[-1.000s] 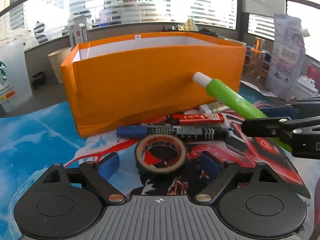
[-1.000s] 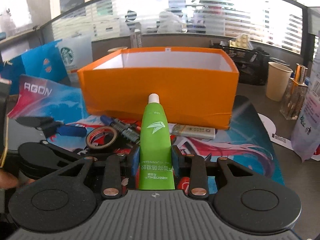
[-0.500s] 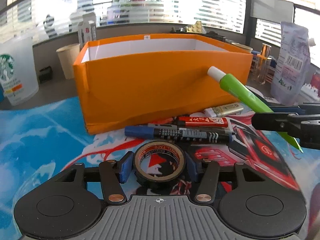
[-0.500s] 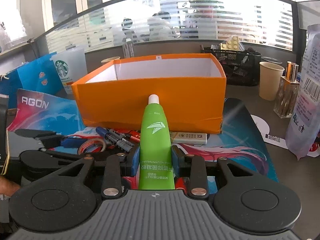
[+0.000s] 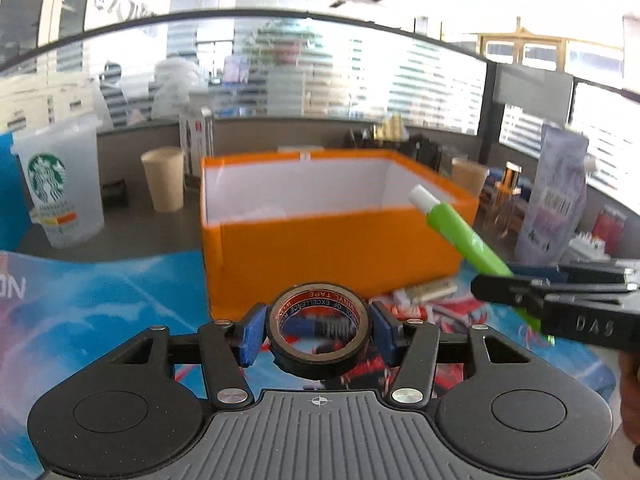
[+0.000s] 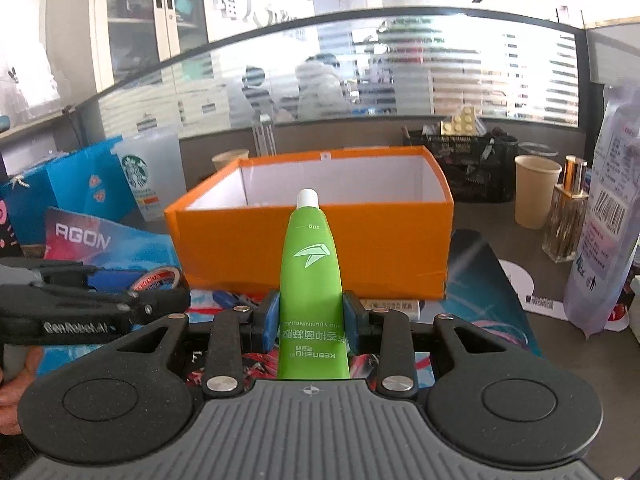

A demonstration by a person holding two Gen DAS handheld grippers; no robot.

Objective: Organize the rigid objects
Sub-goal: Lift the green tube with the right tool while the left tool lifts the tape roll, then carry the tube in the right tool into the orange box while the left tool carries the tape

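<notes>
Left wrist view, nearest: left tongs (image 5: 318, 334), blue pads pressed on either side of a black tape roll (image 5: 318, 338), roll lifted clear of the printed mat (image 5: 100, 300) and lying flat between the pads with its hole facing up. Jaws partly closed, drawn in within the last second from a wider spread, now steady on the roll. Just beyond, low on the mat at the foot of the orange box (image 5: 332, 256): a blue marker (image 5: 304, 326) seen through the roll's hole, a small pale tube (image 5: 430, 290) and a red item, blurred. To the right, right tongs (image 5: 520, 284) entering from the side, closed on a green tube (image 5: 468, 240), white cap tilted up and left toward the box's near right corner. Box open on top, white inside. Farther back on the surface: Starbucks cup (image 5: 60, 184) at left, paper cup (image 5: 164, 184) beside the box's left rear.

Right wrist view, nearest: right tongs (image 6: 311, 322) narrowly set, pads squeezing the green tube (image 6: 312, 272) low on its body, cap pointing forward at the box's near wall (image 6: 312, 248). At left, left tongs (image 6: 160, 284) with the tape roll (image 6: 158, 278) between the pads. Behind the box, mesh organiser (image 6: 460, 164); at right, paper cup (image 6: 534, 192) and a plastic pouch (image 6: 608, 216).
</notes>
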